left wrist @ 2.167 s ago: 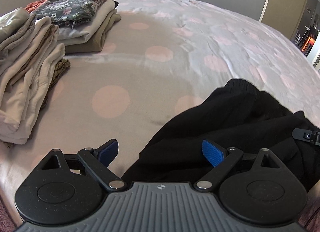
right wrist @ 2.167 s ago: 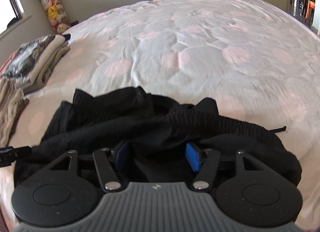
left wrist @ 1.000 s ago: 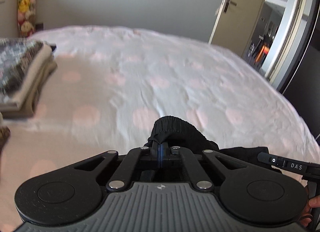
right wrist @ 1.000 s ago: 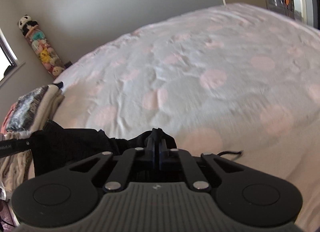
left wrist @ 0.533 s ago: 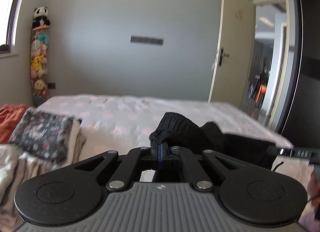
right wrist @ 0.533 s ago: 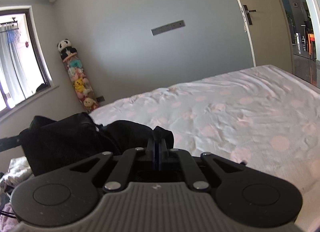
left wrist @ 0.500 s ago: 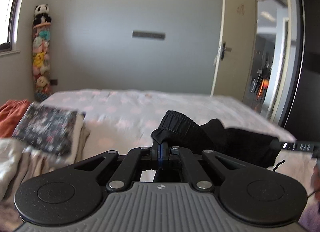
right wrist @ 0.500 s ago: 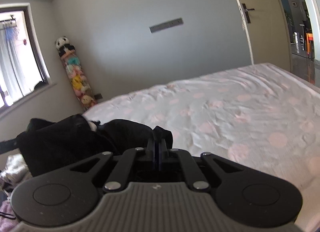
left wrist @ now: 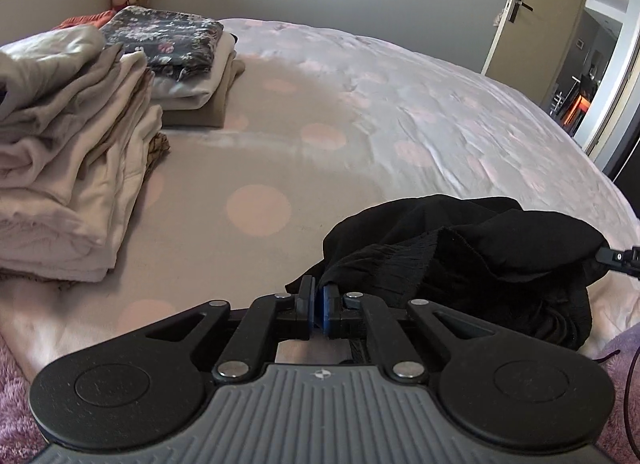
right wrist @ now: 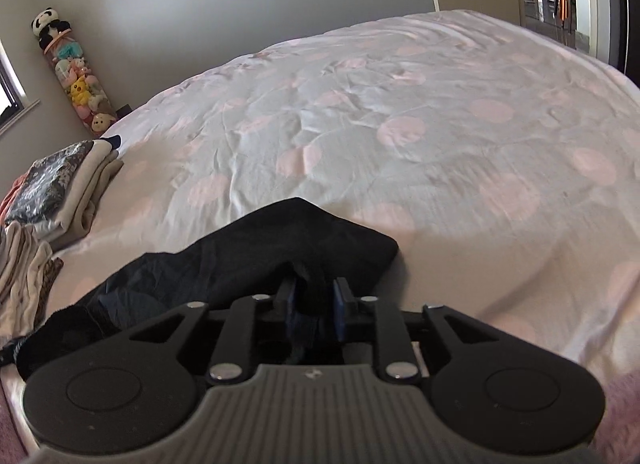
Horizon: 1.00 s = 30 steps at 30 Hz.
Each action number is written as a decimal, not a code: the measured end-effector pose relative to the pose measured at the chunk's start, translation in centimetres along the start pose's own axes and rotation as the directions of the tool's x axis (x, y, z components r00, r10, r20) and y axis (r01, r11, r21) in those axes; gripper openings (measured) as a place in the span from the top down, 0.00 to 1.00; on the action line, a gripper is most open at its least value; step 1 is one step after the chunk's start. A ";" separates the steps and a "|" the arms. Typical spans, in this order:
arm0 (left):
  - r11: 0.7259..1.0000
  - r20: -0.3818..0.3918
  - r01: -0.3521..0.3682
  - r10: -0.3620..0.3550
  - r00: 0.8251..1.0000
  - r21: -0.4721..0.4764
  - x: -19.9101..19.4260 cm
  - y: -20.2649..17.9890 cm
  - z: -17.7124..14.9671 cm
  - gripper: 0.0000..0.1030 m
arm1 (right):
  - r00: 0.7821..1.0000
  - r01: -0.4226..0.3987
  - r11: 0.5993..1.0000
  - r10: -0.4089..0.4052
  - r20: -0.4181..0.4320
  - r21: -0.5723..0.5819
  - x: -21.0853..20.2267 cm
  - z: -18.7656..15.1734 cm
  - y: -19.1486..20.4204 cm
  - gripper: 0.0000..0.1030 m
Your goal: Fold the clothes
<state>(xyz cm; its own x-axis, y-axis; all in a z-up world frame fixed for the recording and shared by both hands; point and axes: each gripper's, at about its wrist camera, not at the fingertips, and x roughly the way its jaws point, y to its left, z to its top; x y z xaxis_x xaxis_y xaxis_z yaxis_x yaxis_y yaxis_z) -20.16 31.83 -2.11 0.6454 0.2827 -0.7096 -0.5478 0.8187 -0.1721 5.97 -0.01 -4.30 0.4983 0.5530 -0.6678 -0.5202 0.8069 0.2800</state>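
Observation:
A black garment [left wrist: 460,260] lies bunched on the near edge of the bed, stretched between my two grippers. My left gripper [left wrist: 319,296] is shut on its left end, at the elastic band. My right gripper [right wrist: 314,296] has its blue pads a little apart with a fold of the same black garment [right wrist: 280,256] between them, still gripped. The tip of the right gripper shows at the right edge of the left wrist view [left wrist: 620,258].
The bed [right wrist: 400,123] has a pale sheet with pink dots. Two piles of folded clothes stand at the left: a beige one [left wrist: 60,167] near, a floral-topped one [left wrist: 176,47] behind. An open door [left wrist: 516,11] is at the far right. A column of stuffed toys [right wrist: 76,75] stands by the wall.
Both grippers have come down from a raised position, where the garment hung in the air, to the bed's near edge. The garment now rests on the sheet. The right pads have parted slightly.

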 end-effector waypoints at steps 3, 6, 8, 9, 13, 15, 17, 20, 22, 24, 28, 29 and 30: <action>1.000 0.008 0.016 -0.016 1.000 -0.005 -0.9 0.4 -0.9 0.79 | 1.000 0.008 0.999 -0.008 0.007 -0.043 -1.2 -1.4 0.3 0.72; 1.000 -0.007 0.026 -0.026 1.000 -0.013 -1.5 0.4 -1.7 0.67 | 1.000 0.010 0.995 -0.010 0.004 -0.102 -2.2 -2.6 1.1 0.72; 0.998 -0.031 0.051 -0.052 0.998 -0.031 -1.6 0.3 -2.3 0.59 | 1.000 -0.004 0.988 0.004 -0.002 -0.153 -2.7 -3.1 1.9 0.72; 0.997 -0.043 0.069 -0.070 0.997 -0.038 -1.6 0.2 -2.6 0.58 | 1.000 -0.011 0.984 0.010 -0.005 -0.179 -2.9 -3.3 2.3 0.72; 0.993 -0.082 0.115 -0.115 0.990 -0.005 -1.1 -1.1 -3.4 0.57 | 0.999 -0.042 0.967 0.033 -0.041 -0.250 -2.0 -3.5 3.5 0.71; 0.994 -0.095 0.106 -0.105 0.990 0.007 -0.6 -1.6 -3.5 0.57 | 0.997 -0.054 0.959 0.037 -0.064 -0.279 -1.3 -3.5 4.0 0.67; 0.996 -0.101 0.092 -0.092 0.991 -0.007 -0.2 -1.6 -3.5 0.57 | 0.996 -0.040 0.956 0.013 -0.093 -0.291 -0.2 -3.4 4.0 0.58; 0.996 -0.109 0.072 -0.078 0.991 -0.057 0.2 -0.9 -3.4 0.57 | 0.992 0.016 0.964 -0.049 -0.118 -0.265 1.2 -3.2 3.4 0.57; 0.994 -0.120 0.060 -0.071 0.990 -0.092 0.6 -0.5 -3.3 0.57 | 0.992 0.008 0.970 -0.038 -0.118 -0.244 1.2 -3.1 3.2 0.58; 0.992 -0.128 0.053 -0.068 0.990 -0.119 1.0 -0.2 -3.3 0.57 | 0.995 -0.024 0.958 -0.005 -0.101 -0.287 0.8 -3.3 4.0 0.58; 0.993 -0.132 0.016 -0.032 0.991 -0.121 1.9 -0.5 -2.9 0.69 | 0.989 -0.128 0.920 0.089 -0.121 -0.371 1.1 -3.3 6.2 0.58; 0.993 -0.131 0.003 -0.019 0.991 -0.116 2.1 -0.6 -2.8 0.70 | 0.986 -0.148 0.906 0.105 -0.129 -0.397 1.3 -3.3 6.9 0.58; 0.994 -0.128 -0.011 -0.003 0.992 -0.109 2.1 -0.8 -2.7 0.71 | 0.984 -0.164 0.888 0.117 -0.135 -0.429 1.5 -3.3 7.6 0.58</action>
<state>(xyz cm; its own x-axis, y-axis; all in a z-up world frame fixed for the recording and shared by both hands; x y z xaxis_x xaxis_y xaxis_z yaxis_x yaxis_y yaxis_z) -19.80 30.44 -5.35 0.5738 0.2137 -0.7906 -0.6094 0.7564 -0.2379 0.49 6.29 -5.46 0.3363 0.6102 -0.7173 -0.8414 0.5368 0.0622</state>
